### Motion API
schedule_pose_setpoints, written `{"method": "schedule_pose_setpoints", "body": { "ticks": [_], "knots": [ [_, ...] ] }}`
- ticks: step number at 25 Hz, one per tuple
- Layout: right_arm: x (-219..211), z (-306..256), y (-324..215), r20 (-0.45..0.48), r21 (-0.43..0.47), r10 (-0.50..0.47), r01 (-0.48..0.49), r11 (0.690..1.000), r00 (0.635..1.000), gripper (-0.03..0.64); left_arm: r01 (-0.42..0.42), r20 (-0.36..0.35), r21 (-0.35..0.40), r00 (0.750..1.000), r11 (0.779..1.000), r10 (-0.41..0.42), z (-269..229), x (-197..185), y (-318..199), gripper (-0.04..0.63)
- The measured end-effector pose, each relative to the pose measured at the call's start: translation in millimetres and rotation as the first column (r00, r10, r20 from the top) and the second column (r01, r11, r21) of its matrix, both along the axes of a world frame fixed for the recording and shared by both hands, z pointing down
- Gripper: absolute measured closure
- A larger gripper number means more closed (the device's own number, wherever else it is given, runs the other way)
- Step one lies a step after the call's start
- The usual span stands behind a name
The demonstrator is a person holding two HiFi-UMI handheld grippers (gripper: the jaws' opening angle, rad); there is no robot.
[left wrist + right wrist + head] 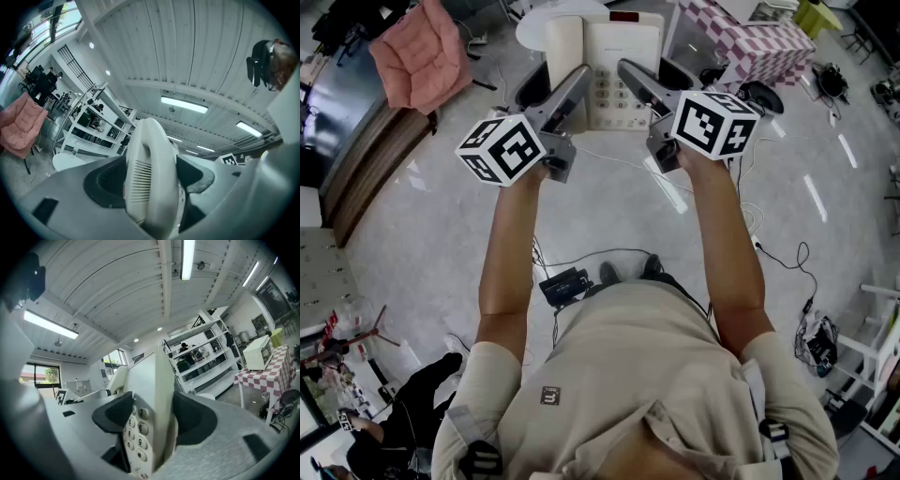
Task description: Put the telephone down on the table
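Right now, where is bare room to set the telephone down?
The white round table, behind the telephone, shows bare top at its left. The checked table at right looks bare. Crowded: cables across the floor nearby.

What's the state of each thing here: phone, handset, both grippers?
White push-button desk telephone: held in the air by both grippers.
White handset: seated on its cradle.
Left gripper: shut on the handset side.
Right gripper: shut on the keypad side.
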State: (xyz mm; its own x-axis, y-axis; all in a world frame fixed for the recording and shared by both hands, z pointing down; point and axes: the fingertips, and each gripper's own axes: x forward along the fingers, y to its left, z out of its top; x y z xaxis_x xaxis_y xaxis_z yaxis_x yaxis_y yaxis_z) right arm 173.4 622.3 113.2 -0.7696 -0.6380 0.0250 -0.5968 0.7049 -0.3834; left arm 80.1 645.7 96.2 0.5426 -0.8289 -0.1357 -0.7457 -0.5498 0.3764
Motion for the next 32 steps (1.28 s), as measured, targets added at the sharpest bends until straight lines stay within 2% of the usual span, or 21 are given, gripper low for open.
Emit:
{"method": "schedule_pose_setpoints", "body": {
  "ticks": [23, 32],
  "knots": [
    [-1, 7, -4, 0.008, -0.007, 0.027, -0.027, 1.0, 1.0, 0.364, -0.013, -0.005, -0.002, 1.0, 1.0, 0.013, 5, -3, -2, 0.27],
    [-19, 12, -50, 0.003, -0.014, 0.002, -0.002, 1.0, 1.0, 0.354, 0.02, -0.011, -0.017, 1.0, 1.0, -0.02, 11, -22, -45, 0.27]
  ]
}}
